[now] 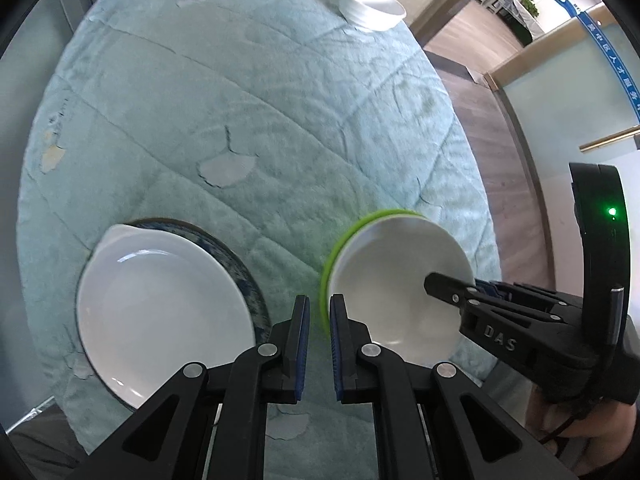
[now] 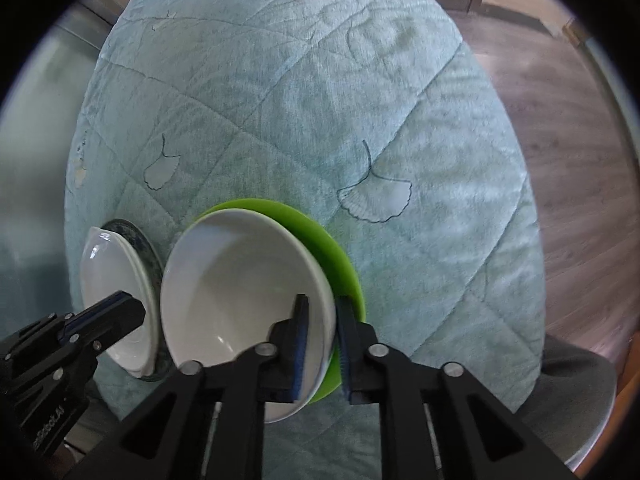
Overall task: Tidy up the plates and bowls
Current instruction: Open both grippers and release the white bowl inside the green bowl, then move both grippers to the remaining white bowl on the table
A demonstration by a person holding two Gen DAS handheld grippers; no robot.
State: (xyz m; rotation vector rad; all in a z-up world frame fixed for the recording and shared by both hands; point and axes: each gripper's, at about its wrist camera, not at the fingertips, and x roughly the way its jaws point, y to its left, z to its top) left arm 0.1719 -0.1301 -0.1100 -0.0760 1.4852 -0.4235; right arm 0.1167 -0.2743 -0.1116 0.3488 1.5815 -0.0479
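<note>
White porcelain fills the near end of the quilted teal tablecloth [image 2: 304,128]: a deep white bowl [image 2: 240,292] sits on a lime-green plate [image 2: 320,240], and just to its left a second white dish [image 1: 160,304] rests on a blue-patterned plate [image 1: 244,272]. The right gripper [image 2: 322,336] straddles the near rim of the bowl, one finger inside the basin and the other outside, between the bowl wall and the green plate. A sliver of space seems to remain at the outer pad, so I judge the jaws slightly parted and not pinching, though the rim lies between them. The left gripper [image 1: 319,344] hangs over the bare cloth in the gap between the two stacks, its jaws nearly together with nothing between them. A third stack of white bowls [image 1: 370,4] stands at the far edge of the table, well apart. The relation that matters is that the bowl's rim runs crosswise through the right jaws, so the right hand is the nearer tool for it; the left hand lies closer to the dish on the patterned plate.
</note>
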